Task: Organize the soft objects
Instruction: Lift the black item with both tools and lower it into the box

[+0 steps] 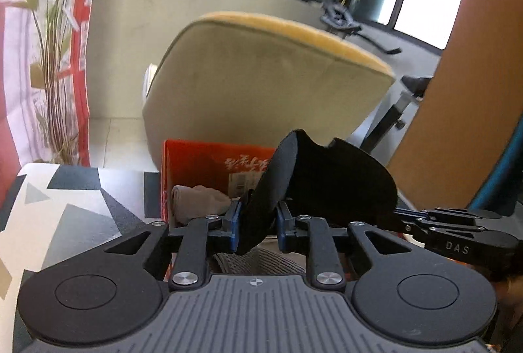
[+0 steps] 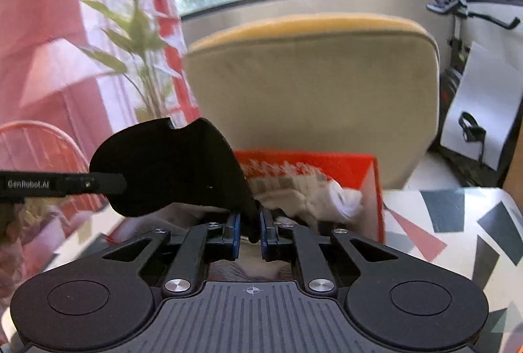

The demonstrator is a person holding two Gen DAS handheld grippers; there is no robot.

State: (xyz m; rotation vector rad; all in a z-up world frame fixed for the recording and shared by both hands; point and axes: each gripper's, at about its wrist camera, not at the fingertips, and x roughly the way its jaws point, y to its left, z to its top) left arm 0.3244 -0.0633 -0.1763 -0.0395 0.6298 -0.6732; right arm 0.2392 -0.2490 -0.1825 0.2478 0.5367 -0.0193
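I have the black, floppy piece of soft fabric (image 1: pixel 327 179) pinched at two ends: my left hand-held gripper (image 1: pixel 258 227) is clamped narrow on one folded edge, and my right hand-held gripper (image 2: pixel 250 230) is squeezed almost fully together on the opposite corner. The cloth hangs in the air between them, lifted clear above the open red cardboard box (image 1: pixel 209 163) that sits on the worktop (image 1: pixel 75 215) with its white, grey and pink geometric cover. Its long axis runs from one of my hands across to the other, so in the left wrist view it stretches away to the right towards my other tool, and in the right wrist view it spreads off to the left. Neither hand is nearer than the other; each is already on its own end. Inside the box, directly below and slightly ahead of my fingers, I can see a beige rolled sock-like bundle (image 1: pixel 196 201) and a cream and white bundle of fabric (image 2: pixel 313 196). Behind the box stands a beige cushioned chair back with a yellow top edge (image 1: pixel 268 84). I judge the next move depends on keeping both ends level while I fold or lower the cloth towards the box.
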